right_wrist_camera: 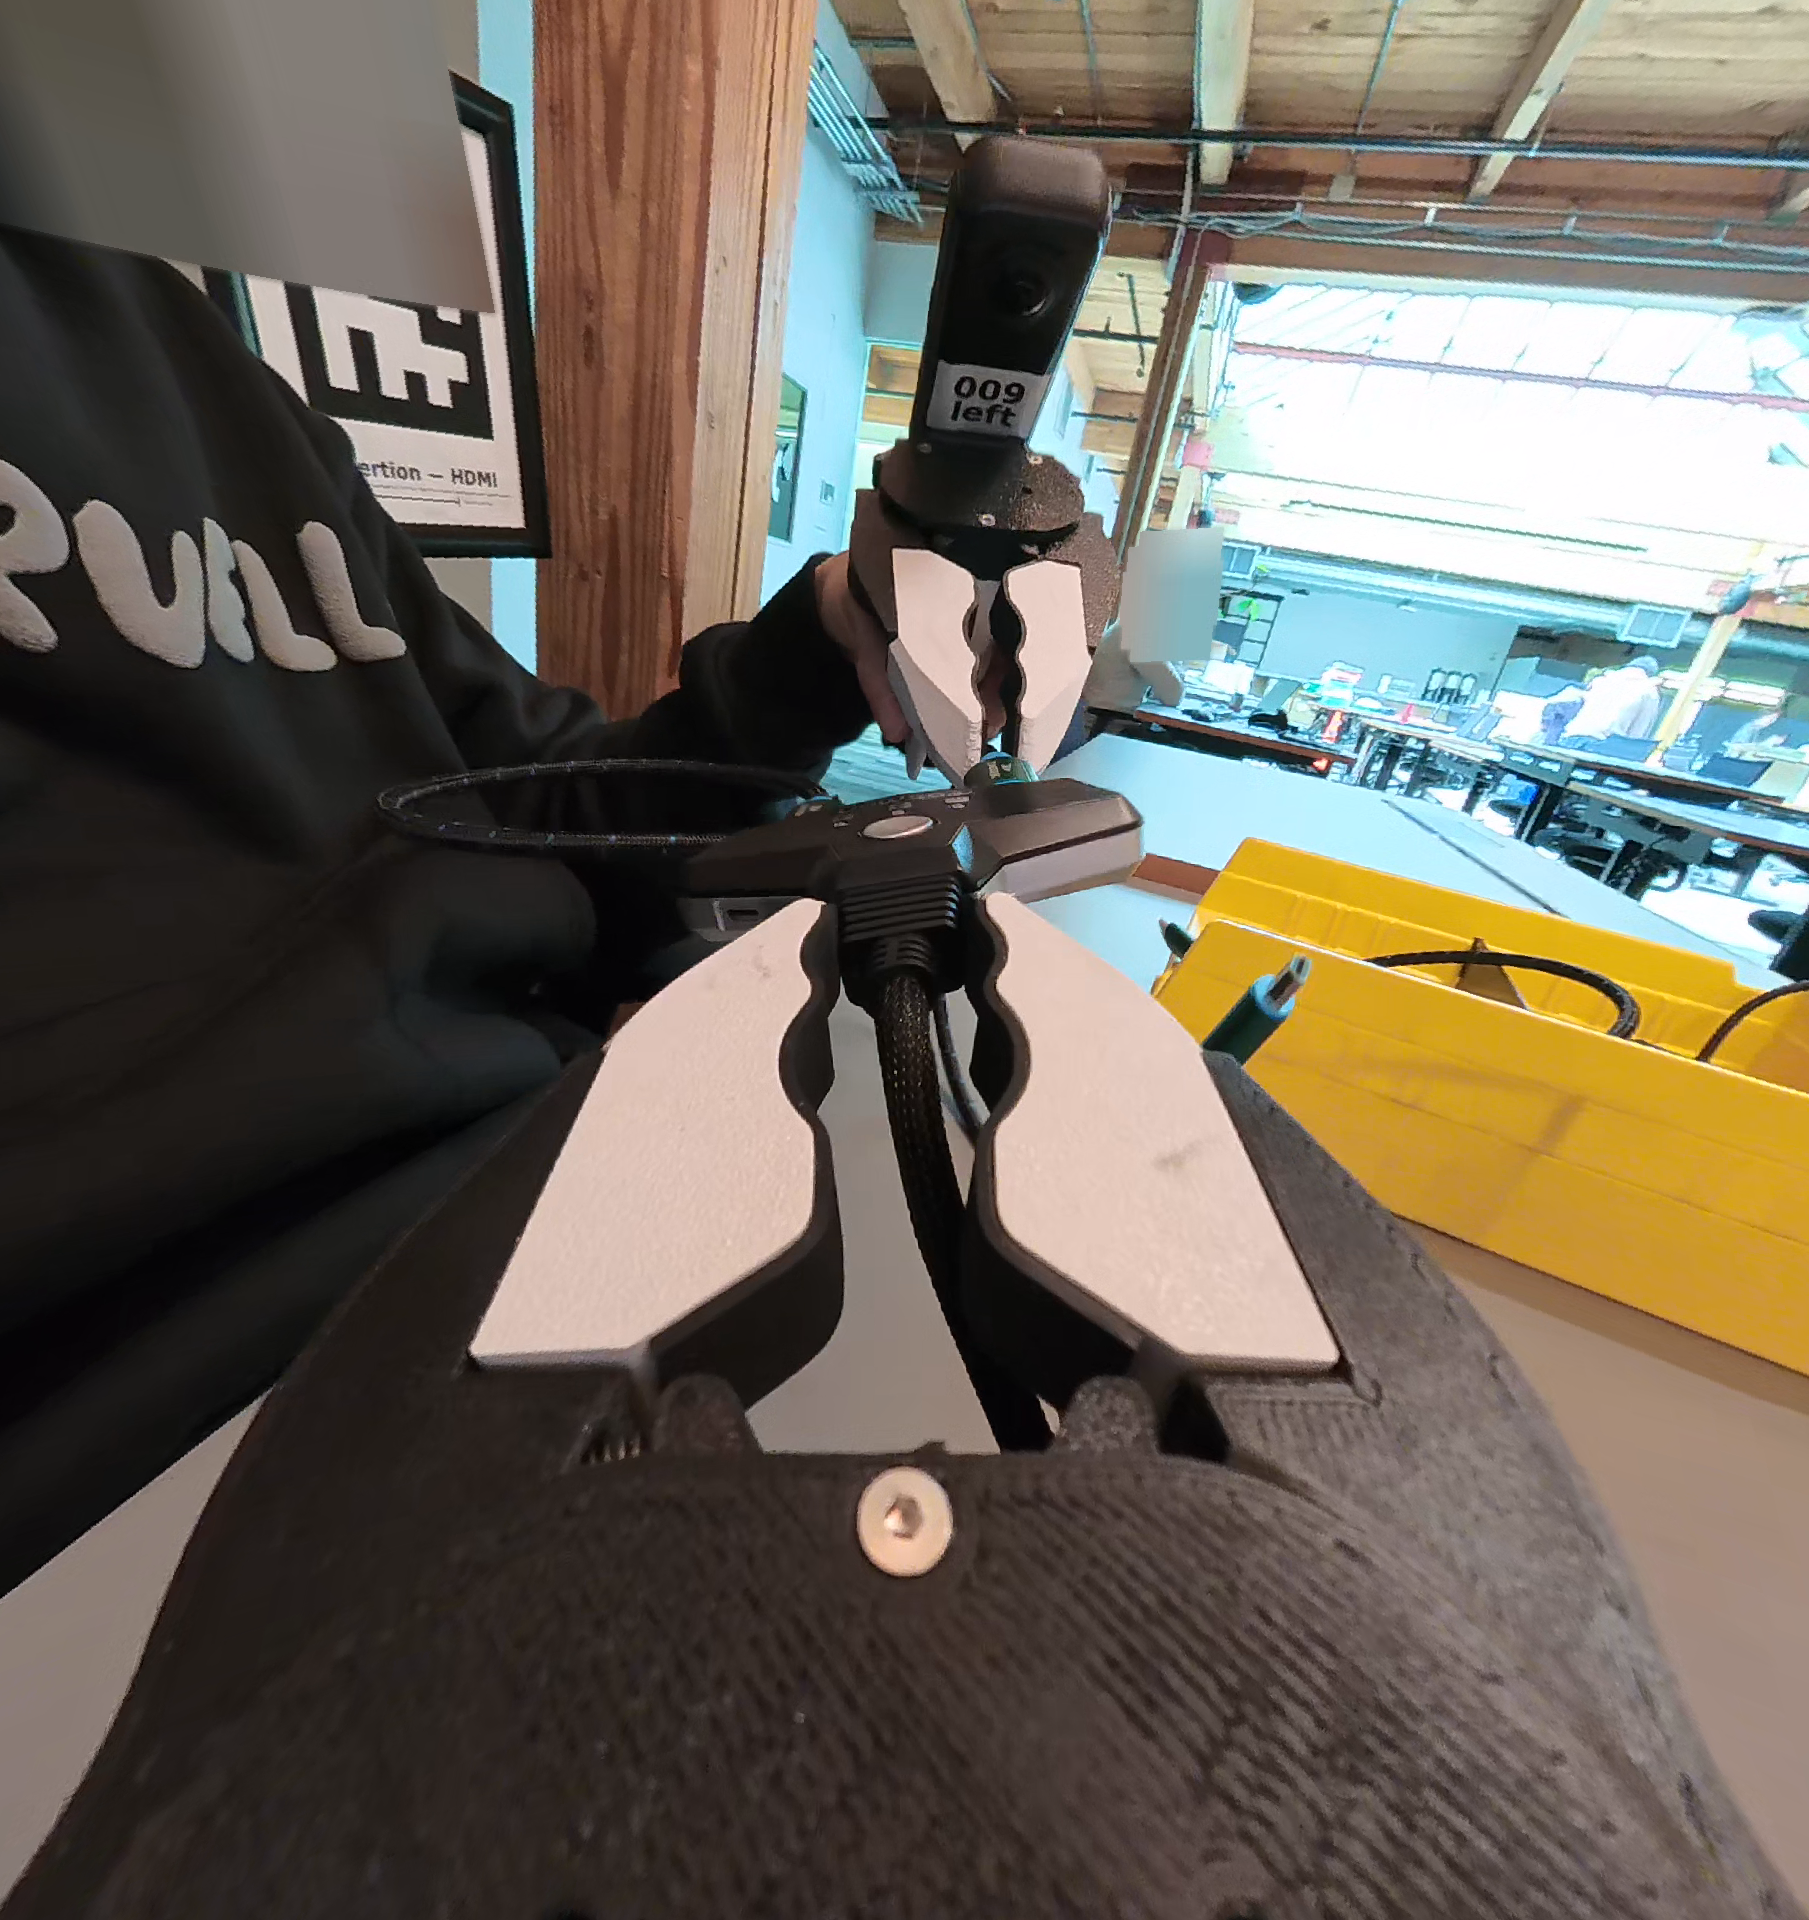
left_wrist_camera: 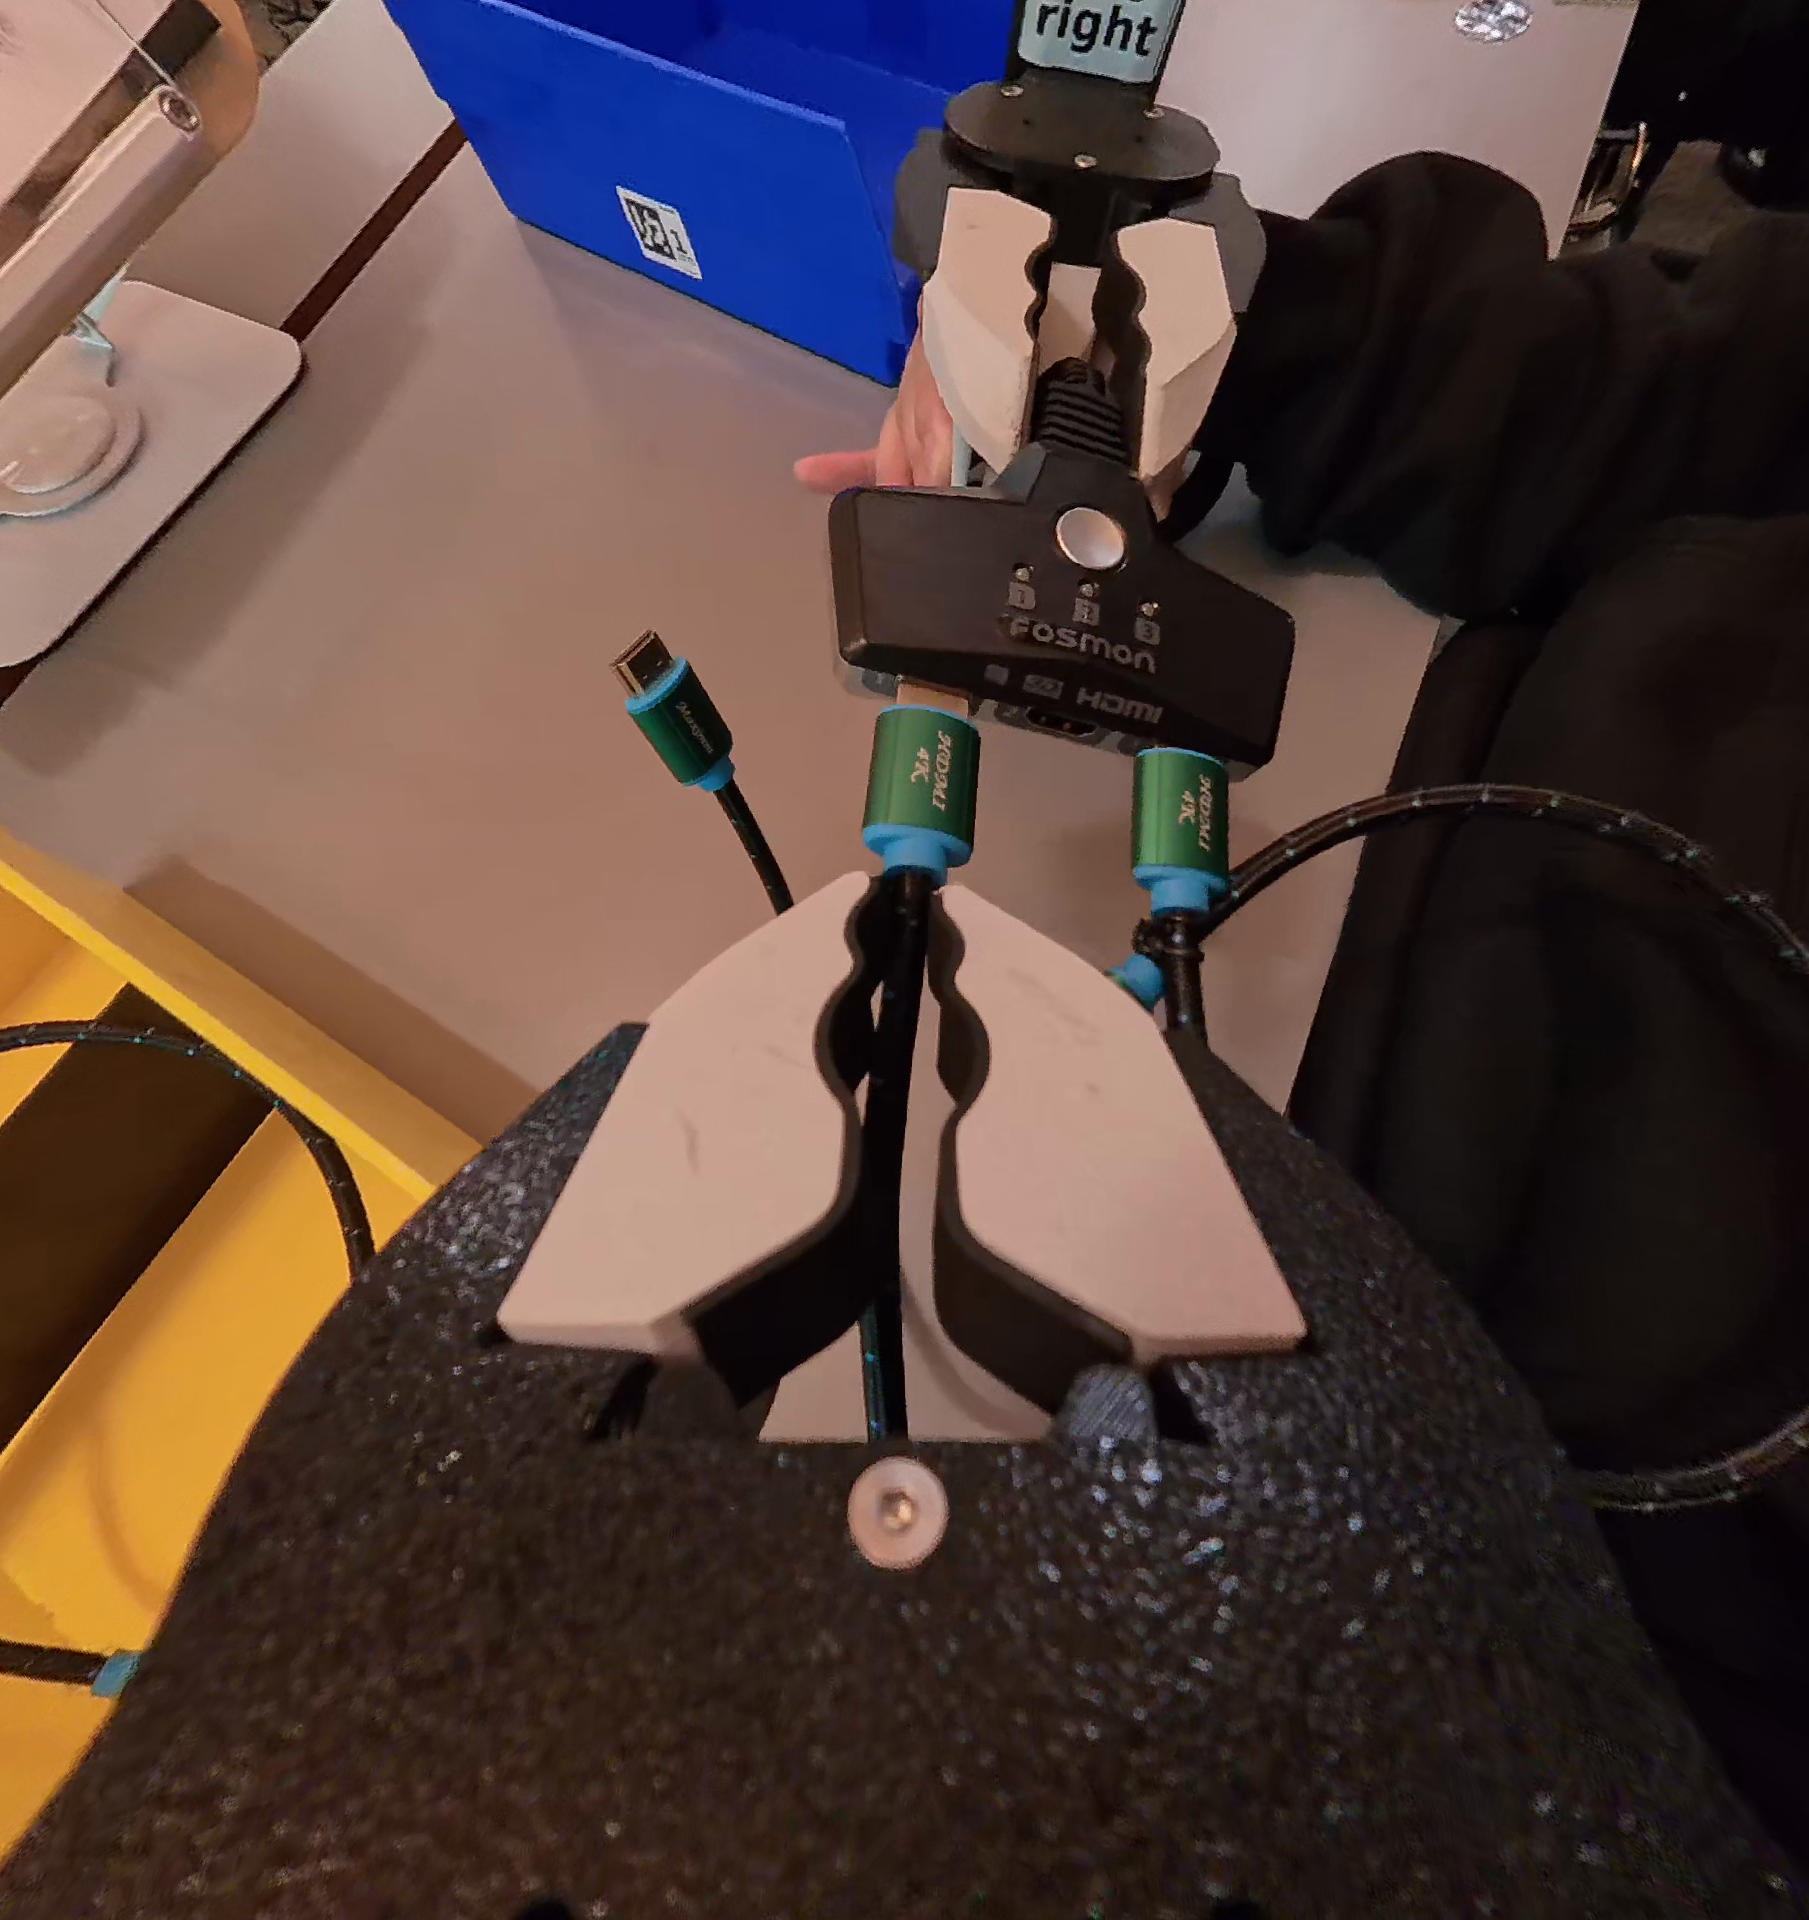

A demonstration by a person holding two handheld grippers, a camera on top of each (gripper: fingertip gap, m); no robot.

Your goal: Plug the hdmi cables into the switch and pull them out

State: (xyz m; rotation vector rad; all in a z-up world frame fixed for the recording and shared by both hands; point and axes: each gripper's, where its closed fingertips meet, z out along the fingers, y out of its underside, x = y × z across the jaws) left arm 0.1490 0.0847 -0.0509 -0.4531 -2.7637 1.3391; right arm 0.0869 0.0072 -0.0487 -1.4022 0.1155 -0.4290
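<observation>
The black HDMI switch (left_wrist_camera: 1066,613) is held in the air above the grey table. My right gripper (left_wrist_camera: 1082,416) is shut on its ribbed cable collar (right_wrist_camera: 900,899); in the right wrist view the switch (right_wrist_camera: 910,831) sits just past my right gripper (right_wrist_camera: 905,920). My left gripper (left_wrist_camera: 900,894) is shut on the black braided cable just behind a green HDMI plug (left_wrist_camera: 921,790). That plug sits in the switch's left port with some bare metal showing. A second green plug (left_wrist_camera: 1180,810) is in the right port. The middle port (left_wrist_camera: 1066,720) is empty. A third plug (left_wrist_camera: 671,717) sticks up loose at the left.
A yellow bin (left_wrist_camera: 100,1143) with cable loops lies at the left, and also shows in the right wrist view (right_wrist_camera: 1502,1122). A blue bin (left_wrist_camera: 692,156) stands behind the switch. A silver stand base (left_wrist_camera: 100,416) is at the far left. The person's black hoodie (left_wrist_camera: 1606,727) fills the right.
</observation>
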